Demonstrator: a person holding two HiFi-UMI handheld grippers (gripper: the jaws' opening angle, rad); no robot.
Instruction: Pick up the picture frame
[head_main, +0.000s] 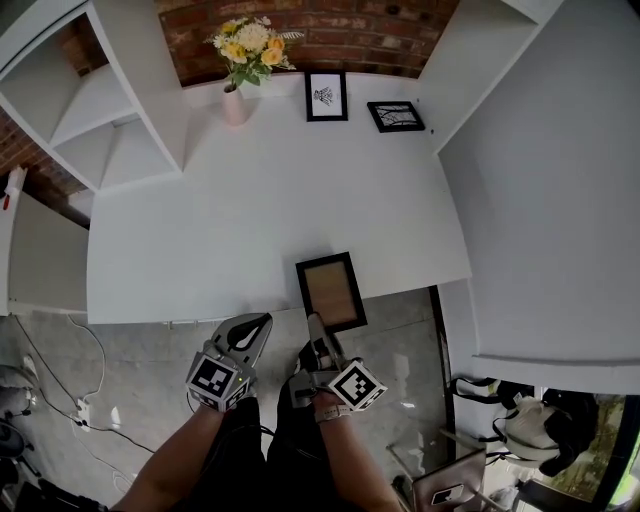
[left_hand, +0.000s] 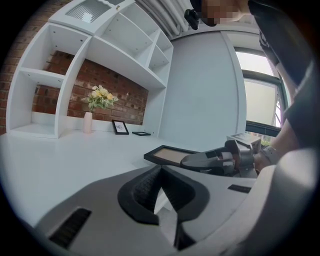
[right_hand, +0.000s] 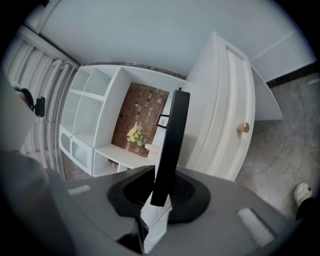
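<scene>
One pinch point: right gripper (head_main: 316, 330) jaws clamp the near short edge of the black picture frame (head_main: 330, 288), which overhangs the white table (head_main: 250, 200) front edge. Left gripper (head_main: 255, 330) jaws pressed together, empty. Frame looks light, stiff, slick-rimmed, front likely fragile; grip the moulding, not the pane

That small black-framed print (head_main: 326, 96) at the back is way too tiny to read, and the right gripper (head_main: 316, 335) hides the near edge of the black rectangular picture frame (head_main: 331, 287).

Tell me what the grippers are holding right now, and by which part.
The right gripper grips the picture frame by its near edge, close to a corner. The left gripper holds nothing.
</scene>
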